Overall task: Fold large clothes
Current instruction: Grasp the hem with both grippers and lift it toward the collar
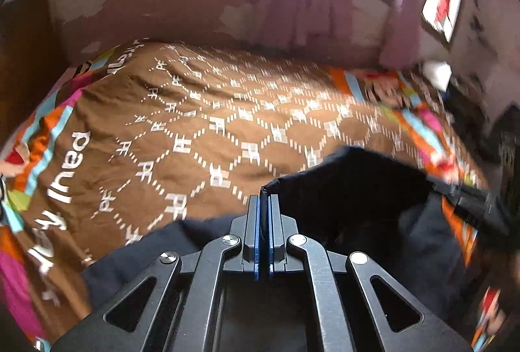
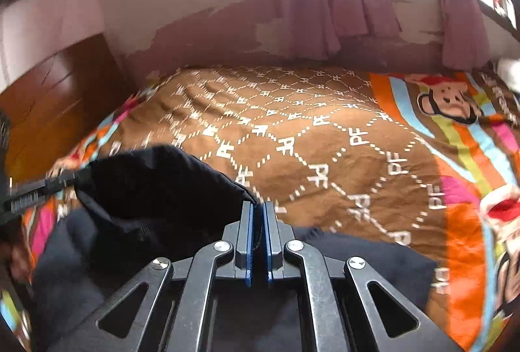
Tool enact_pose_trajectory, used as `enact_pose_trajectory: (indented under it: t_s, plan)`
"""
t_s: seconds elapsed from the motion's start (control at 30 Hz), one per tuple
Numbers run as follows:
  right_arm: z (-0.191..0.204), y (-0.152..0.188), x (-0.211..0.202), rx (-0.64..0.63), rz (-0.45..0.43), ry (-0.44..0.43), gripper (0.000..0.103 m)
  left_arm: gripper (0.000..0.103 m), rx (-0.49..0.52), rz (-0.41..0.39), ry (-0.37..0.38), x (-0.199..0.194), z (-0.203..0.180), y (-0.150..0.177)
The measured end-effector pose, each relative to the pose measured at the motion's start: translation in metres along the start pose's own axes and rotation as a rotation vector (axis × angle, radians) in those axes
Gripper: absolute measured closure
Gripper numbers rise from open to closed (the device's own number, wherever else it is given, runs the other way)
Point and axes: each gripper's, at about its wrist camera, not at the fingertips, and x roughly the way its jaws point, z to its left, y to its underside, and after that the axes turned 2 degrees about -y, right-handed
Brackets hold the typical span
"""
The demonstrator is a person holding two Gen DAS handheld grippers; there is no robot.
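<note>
A large black garment [image 1: 357, 189] lies at the near edge of a bed. My left gripper [image 1: 264, 199] is shut on one corner of the garment and holds it lifted above the bedspread. My right gripper [image 2: 258, 206] is shut on the other corner of the same garment [image 2: 156, 186]. The lifted edge stretches between the two grippers, and the rest of the cloth hangs down under them. The left gripper's body [image 2: 29, 193] shows at the left edge of the right wrist view.
The bed is covered by a brown bedspread [image 1: 211, 124] with a white PF lattice and striped monkey-print borders [image 2: 455, 124]. A wooden headboard [image 2: 48, 105] stands at the left. A peeling wall [image 2: 211, 27], purple curtains [image 2: 334, 4] and a bright window are behind the bed.
</note>
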Motion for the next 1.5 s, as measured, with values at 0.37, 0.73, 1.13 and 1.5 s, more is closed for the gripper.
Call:
enact_pose_trajectory:
  t_s: [0.37,0.73,1.13,1.5]
  plan:
    - [0.011,0.073,0.028,-0.213,0.235,0.074,0.099,0.101,0.161,0.277,-0.083,0.066,-0.031,0.078]
    - [-0.010,0.071,-0.005,-0.094,0.198,-0.056,0.078,0.073,0.227,0.058,0.046,0.007,-0.029,0.074]
    - [-0.009,0.021,0.040,0.256,0.167,-0.294,0.093,0.086,0.017,0.184,0.134,0.073,-0.045,0.021]
    - [0.022,0.084,0.088,-0.032,0.474,-0.195,0.102,0.102,0.201,0.384,0.055,0.107,-0.054,0.073]
